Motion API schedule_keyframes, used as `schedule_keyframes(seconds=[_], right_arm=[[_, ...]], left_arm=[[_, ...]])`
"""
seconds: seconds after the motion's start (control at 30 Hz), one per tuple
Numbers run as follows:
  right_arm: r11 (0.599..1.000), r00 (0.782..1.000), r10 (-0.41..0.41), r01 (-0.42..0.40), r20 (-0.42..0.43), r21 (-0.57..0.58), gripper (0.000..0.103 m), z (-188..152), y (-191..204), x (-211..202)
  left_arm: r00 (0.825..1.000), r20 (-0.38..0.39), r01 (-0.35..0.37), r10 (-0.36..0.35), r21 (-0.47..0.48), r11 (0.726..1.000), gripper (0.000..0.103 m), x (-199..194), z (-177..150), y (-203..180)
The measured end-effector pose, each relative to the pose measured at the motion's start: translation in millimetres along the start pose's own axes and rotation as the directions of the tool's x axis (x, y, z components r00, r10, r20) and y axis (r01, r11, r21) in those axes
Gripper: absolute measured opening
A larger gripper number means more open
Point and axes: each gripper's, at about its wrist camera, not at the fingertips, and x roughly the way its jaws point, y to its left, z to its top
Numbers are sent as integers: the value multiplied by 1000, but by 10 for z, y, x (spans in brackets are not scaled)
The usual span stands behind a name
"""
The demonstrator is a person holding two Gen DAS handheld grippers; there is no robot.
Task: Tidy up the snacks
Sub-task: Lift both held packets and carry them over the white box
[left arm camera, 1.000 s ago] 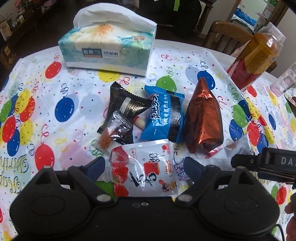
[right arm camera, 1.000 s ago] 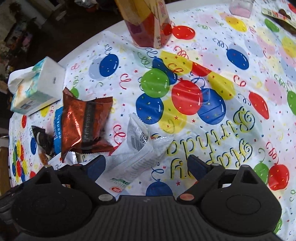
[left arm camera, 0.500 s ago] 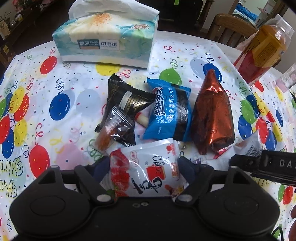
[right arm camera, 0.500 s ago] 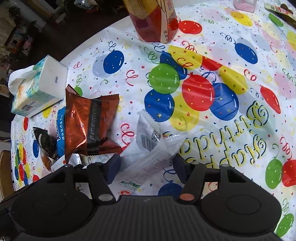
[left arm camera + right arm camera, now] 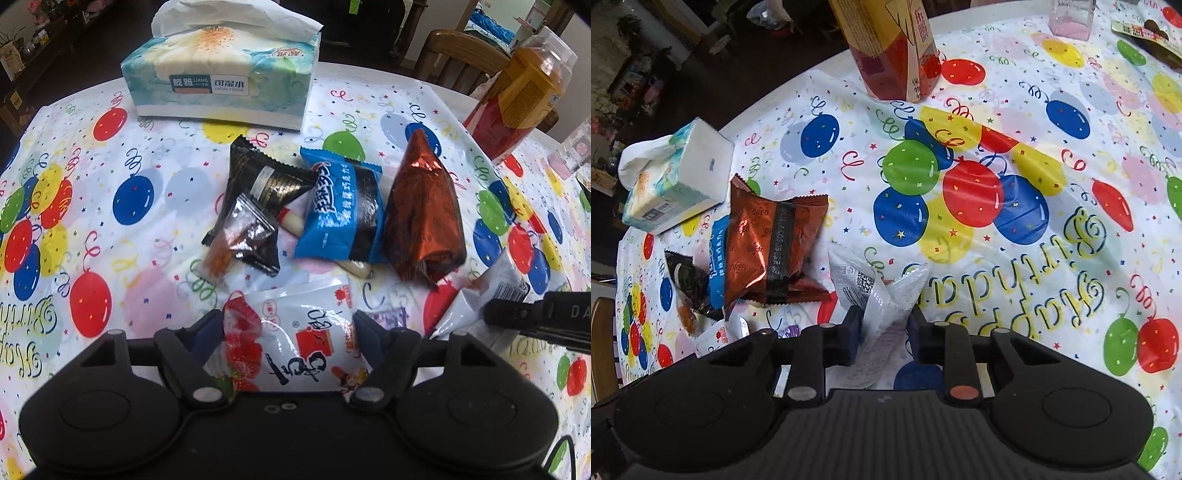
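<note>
The strawberry packet (image 5: 295,343) is lying flat on the tablecloth (image 5: 110,221), right between the fingers of the left gripper (image 5: 288,332); both pads are touching its side edges, so the claw is pinching it across its width, with its long axis running straight out along the fingers. The silver packet (image 5: 882,306) is sitting just to the right, its crumpled length pointing up and away from the right gripper (image 5: 882,328), whose jaws are pressing together on its near end. Each hand is therefore holding the packet nearest to it, and the two grippers are working close beside each other; the right one (image 5: 535,317) is showing at the edge of the left view.

Beyond them the copper packet (image 5: 421,214), blue packet (image 5: 340,210) and black packet (image 5: 262,184) are lying in a loose row, partly overlapping, with a small clear sachet (image 5: 236,240) resting on the black one. The tissue box (image 5: 221,81) is standing farther back, and a tall carton (image 5: 894,44) well off to the right. Judging from this, the next move is probably lifting both packets clear.
</note>
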Motion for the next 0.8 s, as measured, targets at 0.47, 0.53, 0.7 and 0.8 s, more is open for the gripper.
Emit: schedule_keyframes(seconds=[0.47,0.53,0.7,0.8], right_arm=[[997,996,59,-55,71,-52,22,-161,-19,-625],[996,994,66,-61,82,-62,22,-193,-17,-749],[994,990,82,-73,111,-86,22,-282,11,-1068],[991,988,88,-75,124,-111,22,-372,54,-1254]], left_arm=[[997,69,28,-30,29,999,73,-551,-106,8],[996,80,36,-39,39,999,73,-657,-129,-2],[992,107,57,-64,64,996,74,-921,-211,-24],[989,124,70,-80,80,994,73,-1074,-276,-38]])
